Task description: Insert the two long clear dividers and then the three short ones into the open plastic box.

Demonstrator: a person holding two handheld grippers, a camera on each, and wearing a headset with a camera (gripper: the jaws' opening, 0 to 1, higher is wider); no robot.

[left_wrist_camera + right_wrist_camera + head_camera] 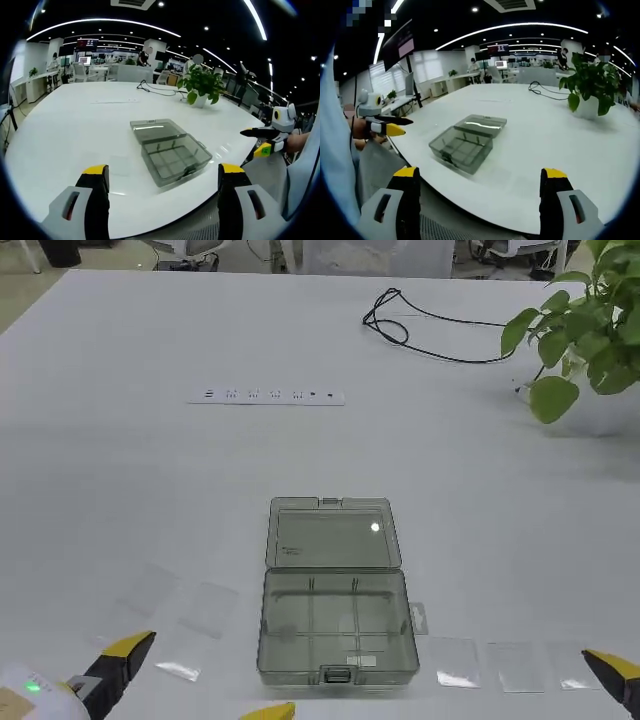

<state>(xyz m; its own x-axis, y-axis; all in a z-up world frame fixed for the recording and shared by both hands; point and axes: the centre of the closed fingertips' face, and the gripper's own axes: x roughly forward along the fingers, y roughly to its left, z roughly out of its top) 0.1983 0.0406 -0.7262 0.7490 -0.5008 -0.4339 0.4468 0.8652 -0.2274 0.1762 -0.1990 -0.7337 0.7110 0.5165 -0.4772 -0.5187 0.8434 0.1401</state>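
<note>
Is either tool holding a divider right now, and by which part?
Nothing is held: left tool and right tool are both open and empty; the clear dividers lie on the table.

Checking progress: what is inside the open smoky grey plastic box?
The open smoky grey plastic box shows faint grid lines inside; ribs or fitted dividers, I cannot tell. Clear flat plastic pieces lie outside it on the white table.
</note>
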